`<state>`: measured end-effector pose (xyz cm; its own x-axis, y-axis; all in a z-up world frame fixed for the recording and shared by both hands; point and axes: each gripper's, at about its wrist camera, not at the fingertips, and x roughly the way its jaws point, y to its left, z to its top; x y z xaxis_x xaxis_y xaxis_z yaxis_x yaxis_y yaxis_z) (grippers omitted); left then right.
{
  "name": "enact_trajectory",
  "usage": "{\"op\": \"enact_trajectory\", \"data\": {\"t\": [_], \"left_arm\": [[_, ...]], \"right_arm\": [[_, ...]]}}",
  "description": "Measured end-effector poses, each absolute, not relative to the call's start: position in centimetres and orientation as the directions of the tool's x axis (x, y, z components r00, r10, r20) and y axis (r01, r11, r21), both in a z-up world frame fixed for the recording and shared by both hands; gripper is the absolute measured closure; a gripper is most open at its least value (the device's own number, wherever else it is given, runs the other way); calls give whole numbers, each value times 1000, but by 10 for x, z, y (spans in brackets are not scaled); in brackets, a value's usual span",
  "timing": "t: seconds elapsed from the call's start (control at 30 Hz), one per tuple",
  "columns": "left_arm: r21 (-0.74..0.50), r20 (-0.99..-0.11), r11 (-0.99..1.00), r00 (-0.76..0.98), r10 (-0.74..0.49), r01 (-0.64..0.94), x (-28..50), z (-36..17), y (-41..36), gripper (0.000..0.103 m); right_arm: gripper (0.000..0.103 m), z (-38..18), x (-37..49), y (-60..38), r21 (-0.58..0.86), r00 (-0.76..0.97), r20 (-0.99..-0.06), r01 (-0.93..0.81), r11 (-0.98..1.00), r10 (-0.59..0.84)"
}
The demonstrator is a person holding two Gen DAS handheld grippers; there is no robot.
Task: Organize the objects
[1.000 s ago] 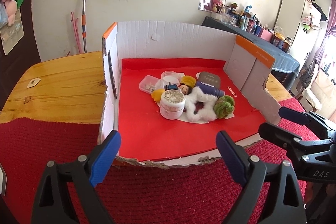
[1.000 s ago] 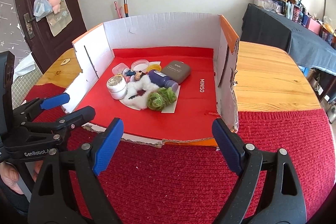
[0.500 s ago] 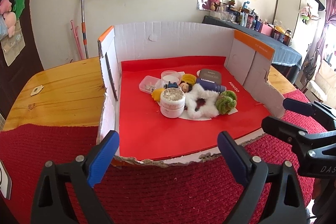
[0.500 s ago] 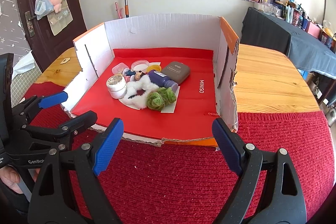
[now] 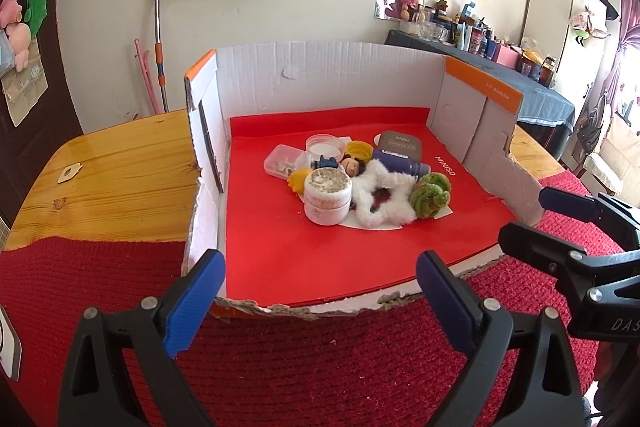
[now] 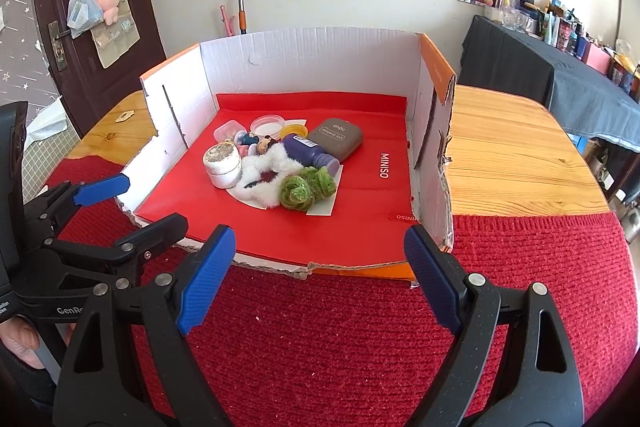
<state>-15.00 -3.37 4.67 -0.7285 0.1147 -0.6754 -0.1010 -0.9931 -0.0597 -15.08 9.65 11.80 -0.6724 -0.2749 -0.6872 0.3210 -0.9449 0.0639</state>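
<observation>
A shallow white cardboard box (image 5: 328, 75) with orange-edged side walls, a torn-down front wall and a red paper lining sits on a wooden table (image 5: 120, 171) that carries a red knitted mat (image 5: 320, 367) along its near edge. The objects lie in one heap near the middle of the box floor, well apart from all three walls.

At the heap's near left edge stands a white round jar with a speckled lid (image 5: 328, 195). Touching it on the right is a fluffy white scrunchie (image 5: 384, 199), and a green knitted scrunchie (image 5: 430, 195) lies just beside that at the heap's right edge. Behind them a purple bottle (image 5: 400, 166) lies on its side, with a grey flat eyeshadow case (image 5: 400, 145) toward the back wall. A clear round lidded tub (image 5: 325, 145), a small clear rectangular box (image 5: 285, 163), a yellow bottle cap (image 5: 359, 149) and a small doll figure (image 5: 352, 166) fill the back left of the heap.

The left wrist view shows a yellow piece (image 5: 298, 181) tucked left of the jar; in the right wrist view the jar hides it. That view alone lets the case's lettering and a white card (image 6: 324, 203) under the green scrunchie show clearly.

The left gripper (image 5: 320, 291) hovers over the mat before the box's near left corner, blue pads spread wide, holding nothing. The right gripper (image 6: 318, 267) hovers before the near edge toward the right corner, equally wide apart and empty. Each view catches the other tool at its side edge.
</observation>
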Motion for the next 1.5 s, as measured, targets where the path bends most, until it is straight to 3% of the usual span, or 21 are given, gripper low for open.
{"op": "enact_trajectory", "data": {"t": [1.5], "left_arm": [[-63,-656,-995,-748,102,-81,-142,58,-34,5]], "right_arm": [[16,121,-147,99,69,-677,-682,316,-946,-276]]}}
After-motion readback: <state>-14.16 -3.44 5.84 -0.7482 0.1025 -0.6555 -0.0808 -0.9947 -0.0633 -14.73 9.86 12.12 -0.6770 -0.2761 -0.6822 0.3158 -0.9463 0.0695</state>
